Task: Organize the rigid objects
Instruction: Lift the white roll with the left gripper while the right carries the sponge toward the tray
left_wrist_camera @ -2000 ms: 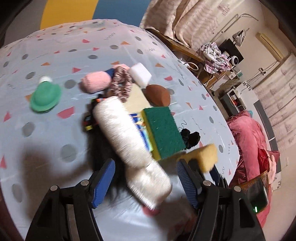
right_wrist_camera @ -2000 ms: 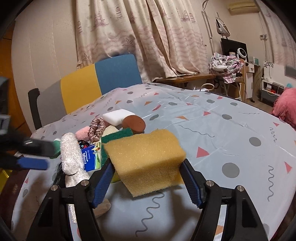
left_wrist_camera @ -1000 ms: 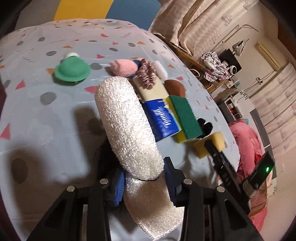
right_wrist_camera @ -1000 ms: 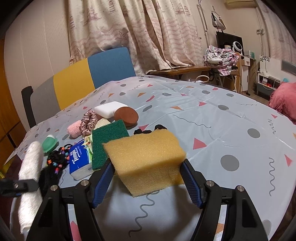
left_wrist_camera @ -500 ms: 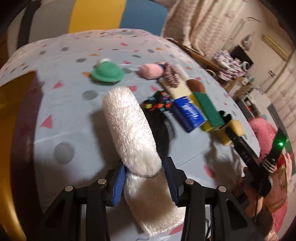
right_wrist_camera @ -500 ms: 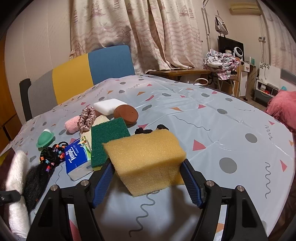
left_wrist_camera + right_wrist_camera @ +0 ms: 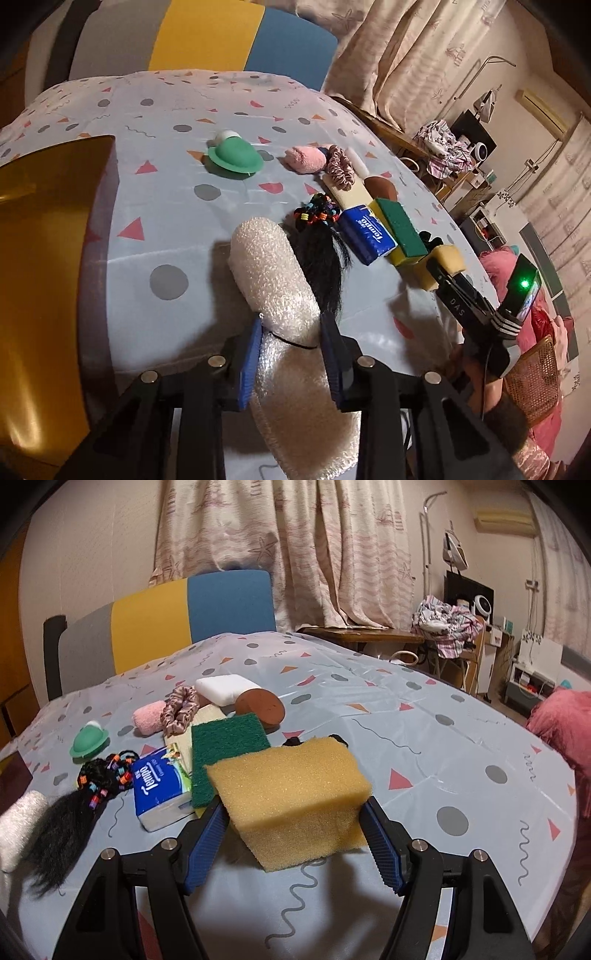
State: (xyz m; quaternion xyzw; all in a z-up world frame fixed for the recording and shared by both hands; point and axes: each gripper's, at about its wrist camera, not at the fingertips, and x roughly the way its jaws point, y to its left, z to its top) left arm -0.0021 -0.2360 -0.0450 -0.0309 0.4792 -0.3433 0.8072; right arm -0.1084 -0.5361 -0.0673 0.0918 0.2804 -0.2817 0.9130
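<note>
Sponge roll (image 7: 280, 295), white, looped texture, long and rounded: clamped across its middle by the left gripper (image 7: 291, 356), whose blue pads (image 7: 248, 363) press into both sides while the jaws are closing. Long axis runs from the bottom centre of the left wrist frame up and slightly left, rounded far end pointing toward the green hat-shaped item (image 7: 234, 157); near end hangs below the jaws.

Sponge block (image 7: 291, 801), yellow, rectangular: gripped by the right gripper (image 7: 295, 832) at a wide opening, pads against its two short ends, long axis lying left to right across the lower centre of the right wrist frame.

Table (image 7: 461, 760), patterned cloth: tissue pack (image 7: 162, 788), green scouring pad (image 7: 225, 749), black hairpiece with beads (image 7: 74, 812), pink scrunchie (image 7: 179, 709), brown disc (image 7: 260, 705), grouped left of centre.
</note>
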